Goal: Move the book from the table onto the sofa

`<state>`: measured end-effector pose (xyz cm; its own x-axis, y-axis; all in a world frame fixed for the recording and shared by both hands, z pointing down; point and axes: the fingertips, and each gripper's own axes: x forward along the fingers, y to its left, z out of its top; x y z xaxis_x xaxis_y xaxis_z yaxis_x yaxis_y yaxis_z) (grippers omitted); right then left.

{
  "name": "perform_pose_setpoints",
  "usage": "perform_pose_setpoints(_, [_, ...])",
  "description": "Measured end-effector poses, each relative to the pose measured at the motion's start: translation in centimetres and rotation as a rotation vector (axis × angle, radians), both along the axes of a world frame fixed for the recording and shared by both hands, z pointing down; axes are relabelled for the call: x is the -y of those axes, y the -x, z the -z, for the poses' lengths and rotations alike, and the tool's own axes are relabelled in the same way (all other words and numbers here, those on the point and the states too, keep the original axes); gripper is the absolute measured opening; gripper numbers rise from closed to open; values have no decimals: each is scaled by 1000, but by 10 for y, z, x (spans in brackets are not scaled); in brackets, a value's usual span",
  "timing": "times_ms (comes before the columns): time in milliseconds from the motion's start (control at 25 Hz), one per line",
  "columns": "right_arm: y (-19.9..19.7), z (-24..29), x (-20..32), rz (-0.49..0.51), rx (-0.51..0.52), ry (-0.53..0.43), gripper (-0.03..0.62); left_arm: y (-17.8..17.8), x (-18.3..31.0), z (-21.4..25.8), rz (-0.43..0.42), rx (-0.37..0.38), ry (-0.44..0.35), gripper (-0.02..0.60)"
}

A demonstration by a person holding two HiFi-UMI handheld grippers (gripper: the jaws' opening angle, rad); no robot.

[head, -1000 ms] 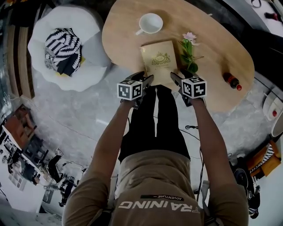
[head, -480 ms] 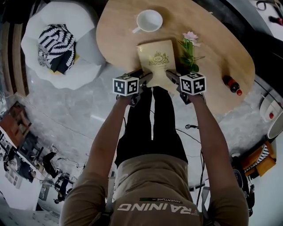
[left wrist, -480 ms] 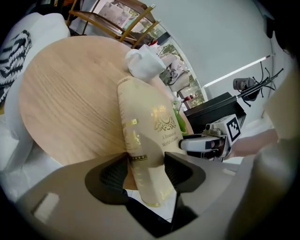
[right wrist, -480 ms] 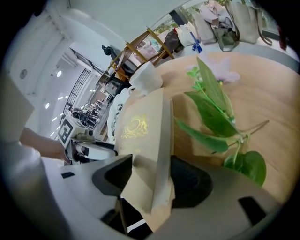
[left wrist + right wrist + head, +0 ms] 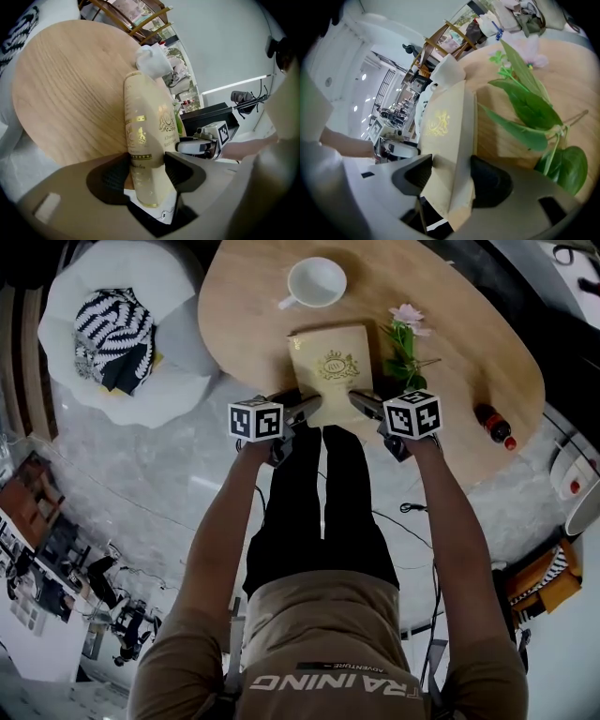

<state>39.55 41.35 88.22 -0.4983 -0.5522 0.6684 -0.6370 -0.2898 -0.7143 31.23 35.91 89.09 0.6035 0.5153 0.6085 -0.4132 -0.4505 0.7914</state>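
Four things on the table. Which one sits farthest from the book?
The dark bottle with the red cap, alone at the table's right end in the head view. The white cup and the flower both lie beside the book.

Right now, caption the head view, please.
Left gripper, jaws just opening wider, and right gripper straddle cream gold-crested book on oval wooden table.

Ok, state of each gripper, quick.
Left gripper: open, tongs just opening, book between them.
Right gripper: book between tongs; clamped or not, cannot tell.
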Motion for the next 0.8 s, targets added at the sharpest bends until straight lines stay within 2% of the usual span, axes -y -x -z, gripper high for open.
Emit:
perform_pose_setpoints(320, [3, 6, -1, 16, -72, 14, 227, 2, -2, 2, 1, 7, -4, 233])
perform_pose_setpoints(520, [3, 17, 3, 27, -111, -20, 227, 5, 1, 10, 4, -9, 1, 233])
perform_pose_setpoints(800, [4, 51, 3, 26, -142, -56, 227, 7, 3, 41, -12, -35, -41, 233])
